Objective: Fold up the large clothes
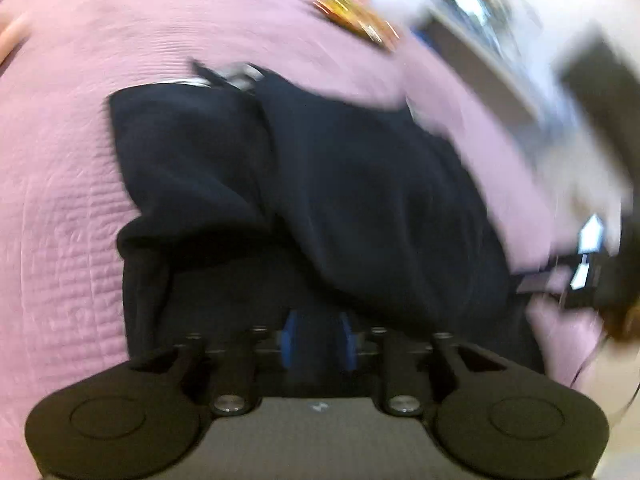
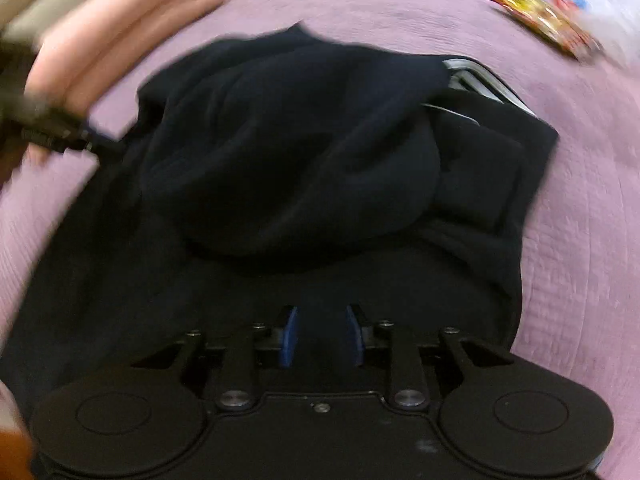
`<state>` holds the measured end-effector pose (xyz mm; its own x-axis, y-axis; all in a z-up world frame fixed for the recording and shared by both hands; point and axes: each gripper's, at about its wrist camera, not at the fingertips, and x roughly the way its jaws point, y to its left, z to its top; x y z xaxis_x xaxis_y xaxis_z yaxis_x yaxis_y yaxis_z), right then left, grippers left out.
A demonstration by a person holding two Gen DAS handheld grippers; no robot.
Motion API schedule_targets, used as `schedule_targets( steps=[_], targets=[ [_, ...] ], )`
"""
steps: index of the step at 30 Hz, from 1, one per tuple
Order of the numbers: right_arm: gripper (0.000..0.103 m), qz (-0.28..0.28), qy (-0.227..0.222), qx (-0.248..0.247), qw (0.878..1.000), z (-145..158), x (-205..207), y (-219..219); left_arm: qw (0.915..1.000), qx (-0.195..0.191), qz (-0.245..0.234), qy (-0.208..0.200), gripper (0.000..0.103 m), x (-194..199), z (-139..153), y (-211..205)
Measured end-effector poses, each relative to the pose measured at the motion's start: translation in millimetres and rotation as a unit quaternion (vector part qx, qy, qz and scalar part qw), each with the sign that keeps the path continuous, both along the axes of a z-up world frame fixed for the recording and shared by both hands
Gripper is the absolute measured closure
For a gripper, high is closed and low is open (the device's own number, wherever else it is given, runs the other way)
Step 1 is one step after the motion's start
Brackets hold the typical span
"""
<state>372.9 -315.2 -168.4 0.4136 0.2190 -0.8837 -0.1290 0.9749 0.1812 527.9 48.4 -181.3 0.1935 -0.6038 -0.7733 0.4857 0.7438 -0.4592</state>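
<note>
No writing is readable; a dark navy garment (image 2: pixel 288 168) lies bunched on the pink bedspread (image 2: pixel 580 220); left claw (image 1: pixel 319 340) and right claw (image 2: pixel 322 336) stand apart, empty, over it.

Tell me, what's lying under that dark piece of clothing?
The dark garment lies on a pink quilted bedspread, which shows all around it. A grey-white edge peeks out at its far corner. Whatever else lies beneath is covered.

Each wrist camera rides just behind its gripper, looking steeply down and close at the dark garment (image 1: pixel 320 184) on the pink bedspread (image 1: pixel 60 200). Both views share the garment (image 2: pixel 304 160), the bedspread (image 2: pixel 580 240) and a bright packet (image 1: pixel 356 16) near one o'clock (image 2: pixel 544 24).
</note>
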Motion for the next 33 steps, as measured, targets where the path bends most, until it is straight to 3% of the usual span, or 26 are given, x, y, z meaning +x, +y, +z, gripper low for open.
schedule_targets(
  steps=[1, 2, 5, 8, 10, 11, 12, 13, 14, 16, 18, 19, 22, 24, 25, 26, 28, 30, 33],
  targets=[
    [0.033, -0.022, -0.006, 0.019, 1.0, 6, 6, -3, 0.9993, -0.02, 0.03, 0.0, 0.061, 5, 2, 2],
    [0.026, -0.043, -0.012, 0.04, 0.998, 10, 12, -6, 0.9982, -0.03, 0.051, -0.004, 0.054, 10, 3, 3],
    [0.026, -0.121, -0.014, 0.083, 0.989, 12, 39, -10, 0.9938, -0.042, 0.102, -0.017, 0.048, 30, 0, -8],
    [0.026, -0.191, -0.005, 0.073, 0.979, -2, 59, -8, 0.9907, -0.057, 0.124, 0.004, 0.043, 55, -10, -24],
    [0.027, -0.21, 0.014, 0.064, 0.975, -20, 77, -3, 0.9912, -0.042, 0.125, 0.016, 0.047, 66, -24, -39],
    [0.034, -0.212, 0.011, 0.064, 0.975, -25, 79, 1, 0.9923, -0.047, 0.114, 0.012, 0.063, 66, -27, -45],
    [0.07, -0.211, 0.009, 0.061, 0.975, -26, 82, 6, 0.9933, -0.041, 0.108, 0.006, 0.097, 69, -30, -51],
    [0.088, -0.207, 0.007, 0.067, 0.976, -24, 82, 3, 0.9942, -0.026, 0.104, 0.002, 0.097, 69, -32, -55],
    [0.088, -0.201, -0.015, 0.095, 0.975, -15, 78, 2, 0.994, -0.026, 0.106, -0.003, 0.098, 67, -33, -54],
    [0.089, -0.191, -0.086, 0.161, 0.965, 12, 62, -11, 0.9896, -0.068, 0.126, -0.008, 0.098, 63, -29, -37],
    [0.089, -0.203, -0.119, 0.163, 0.958, 30, 47, -28, 0.9805, -0.12, 0.156, 0.0, 0.098, 56, -28, -12],
    [0.089, -0.216, -0.116, 0.158, 0.957, 29, 41, -40, 0.9772, -0.128, 0.169, 0.007, 0.098, 55, -30, -2],
    [0.089, -0.241, -0.046, 0.178, 0.953, -11, 31, -66, 0.9797, -0.098, 0.174, 0.019, 0.097, 53, -41, 4],
    [0.071, -0.256, 0.022, 0.169, 0.952, -51, 30, -71, 0.984, -0.064, 0.165, 0.022, 0.095, 52, -51, 1],
    [0.052, -0.26, 0.038, 0.163, 0.951, -58, 26, -69, 0.985, -0.062, 0.159, 0.024, 0.095, 48, -51, 2],
    [0.05, -0.262, 0.041, 0.172, 0.949, -58, 22, -70, 0.9863, -0.06, 0.151, 0.025, 0.091, 48, -50, 2],
    [0.044, -0.255, 0.034, 0.165, 0.952, -41, 19, -69, 0.9897, -0.053, 0.131, 0.017, 0.086, 39, -39, 7],
    [0.043, -0.231, 0.004, 0.124, 0.965, -6, 15, -59, 0.9912, -0.051, 0.122, -0.005, 0.074, 28, -19, 16],
    [0.031, -0.184, -0.045, 0.086, 0.978, 37, 16, -29, 0.9909, -0.063, 0.111, -0.044, 0.068, 13, 14, 21]
  ],
)
